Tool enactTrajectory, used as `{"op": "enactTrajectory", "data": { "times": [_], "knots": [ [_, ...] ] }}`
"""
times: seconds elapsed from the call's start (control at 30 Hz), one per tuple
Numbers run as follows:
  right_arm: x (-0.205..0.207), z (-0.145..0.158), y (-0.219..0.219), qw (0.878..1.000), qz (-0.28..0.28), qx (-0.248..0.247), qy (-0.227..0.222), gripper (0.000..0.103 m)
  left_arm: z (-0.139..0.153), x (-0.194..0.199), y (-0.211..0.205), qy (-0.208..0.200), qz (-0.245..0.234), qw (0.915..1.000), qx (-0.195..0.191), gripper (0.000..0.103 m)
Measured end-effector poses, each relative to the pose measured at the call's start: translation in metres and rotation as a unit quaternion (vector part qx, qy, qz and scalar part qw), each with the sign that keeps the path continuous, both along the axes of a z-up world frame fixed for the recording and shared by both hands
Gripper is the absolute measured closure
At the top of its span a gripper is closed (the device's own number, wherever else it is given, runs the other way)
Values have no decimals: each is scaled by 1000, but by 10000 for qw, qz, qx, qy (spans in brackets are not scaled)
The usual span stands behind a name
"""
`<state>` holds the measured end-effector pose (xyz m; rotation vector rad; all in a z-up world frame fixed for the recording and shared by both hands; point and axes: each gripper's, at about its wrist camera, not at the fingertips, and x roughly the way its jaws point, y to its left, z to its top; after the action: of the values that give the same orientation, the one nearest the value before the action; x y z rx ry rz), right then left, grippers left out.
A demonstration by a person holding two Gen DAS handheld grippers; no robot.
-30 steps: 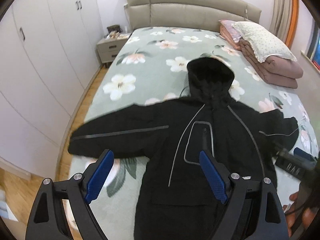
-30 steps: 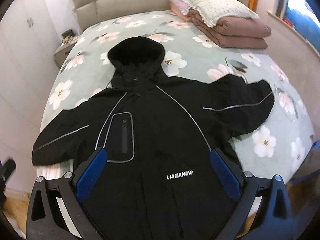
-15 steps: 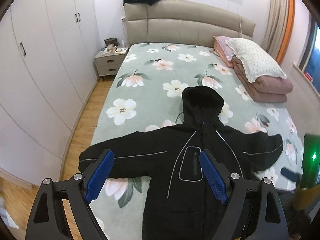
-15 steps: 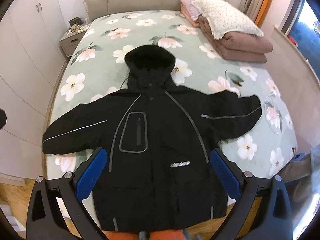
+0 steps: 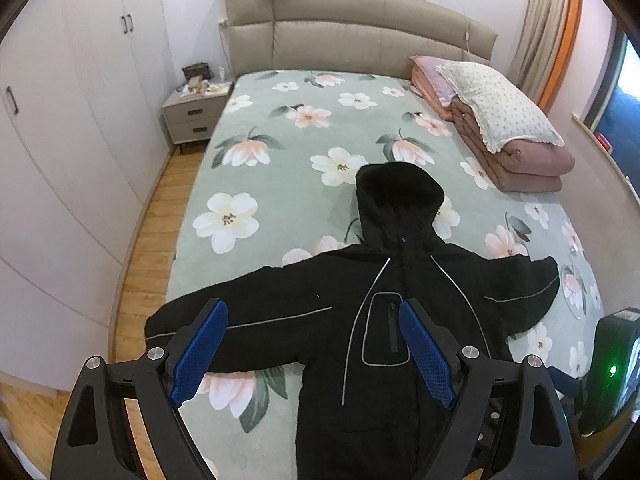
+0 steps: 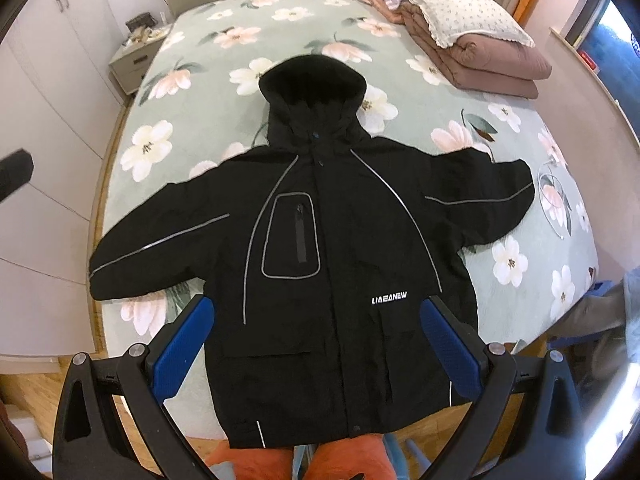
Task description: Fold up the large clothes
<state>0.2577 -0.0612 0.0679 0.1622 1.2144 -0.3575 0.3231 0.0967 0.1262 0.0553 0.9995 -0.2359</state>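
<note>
- Left wrist view: the left gripper (image 5: 313, 350) hangs above the jacket (image 5: 380, 344) with its blue pads spread wide, nothing between them.
- Right wrist view: the right gripper (image 6: 316, 344) is likewise wide apart and empty, over the jacket's (image 6: 320, 248) lower front.
- The black hooded jacket lies face up on the bed (image 6: 208, 92), sleeves spread to both sides, hood pointing toward the headboard (image 5: 360, 36), hem hanging past the foot edge.
- A folded quilt (image 6: 480, 60) with a pillow (image 6: 452, 4) on top sits beyond the jacket's right sleeve, apart from it.
- A nightstand (image 5: 194, 114) stands beside the bed, near the headboard.
</note>
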Motion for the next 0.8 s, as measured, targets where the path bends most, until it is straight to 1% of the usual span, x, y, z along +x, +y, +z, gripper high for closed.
{"op": "enactTrajectory", "data": {
  "times": [0.27, 0.47, 0.6, 0.7, 0.8],
  "knots": [
    [17, -25, 10, 9991, -151, -63, 399, 0, -42, 31, 7, 558, -158, 9982, -131, 15],
    [29, -30, 24, 9985, -105, -237, 492, 0, -56, 50, 21, 638, -108, 9977, -201, 15],
    [39, -37, 32, 9981, -61, -237, 557, 0, -72, 60, 37, 801, 10, 9965, -243, 15],
    [45, -47, 41, 9973, 28, -240, 694, 0, -87, 67, 51, 938, 177, 9951, -277, 15],
    [52, -59, 52, 9960, 163, -245, 840, 0, -112, 75, 73, 1084, 436, 9923, -410, 15]
  ]
}}
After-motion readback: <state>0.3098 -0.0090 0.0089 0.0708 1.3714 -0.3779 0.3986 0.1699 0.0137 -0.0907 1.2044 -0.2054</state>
